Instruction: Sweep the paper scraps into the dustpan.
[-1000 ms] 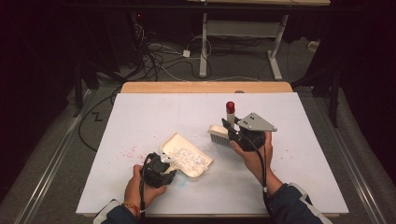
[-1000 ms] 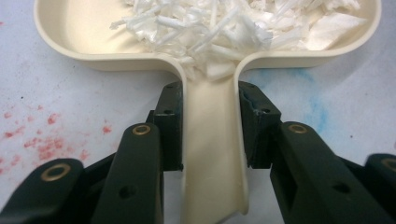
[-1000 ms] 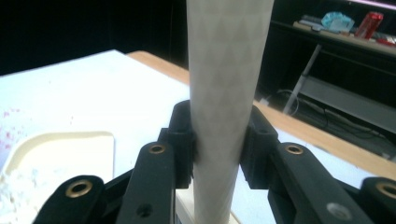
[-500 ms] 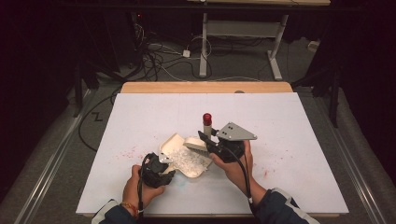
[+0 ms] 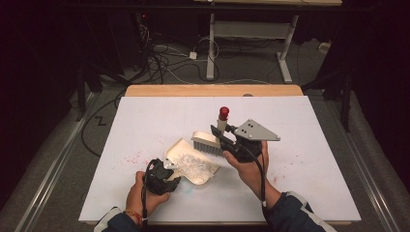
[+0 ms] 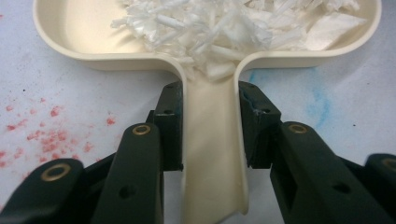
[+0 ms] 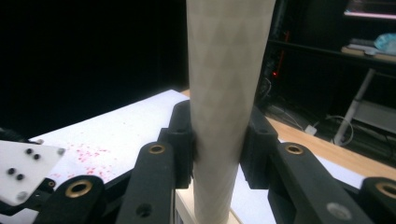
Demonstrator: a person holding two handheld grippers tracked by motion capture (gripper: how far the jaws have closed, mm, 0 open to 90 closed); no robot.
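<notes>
A cream dustpan lies on the white table, holding a heap of white paper shreds. My left gripper is shut on the dustpan's handle, and in the left gripper view the shreds reach down to where that handle begins. A small brush has a cream bristle head and a red-tipped handle that points up. My right gripper is shut on that handle, and the brush head hovers at the dustpan's far right rim.
The white tabletop bears red speckles at the left and a faint blue smudge by the dustpan. A wooden edge runs along the far side. Cables and desk legs stand on the dark floor beyond.
My right gripper carried the brush left to the dustpan, then drew it back right and slightly up. The left gripper and dustpan have stayed in place.
</notes>
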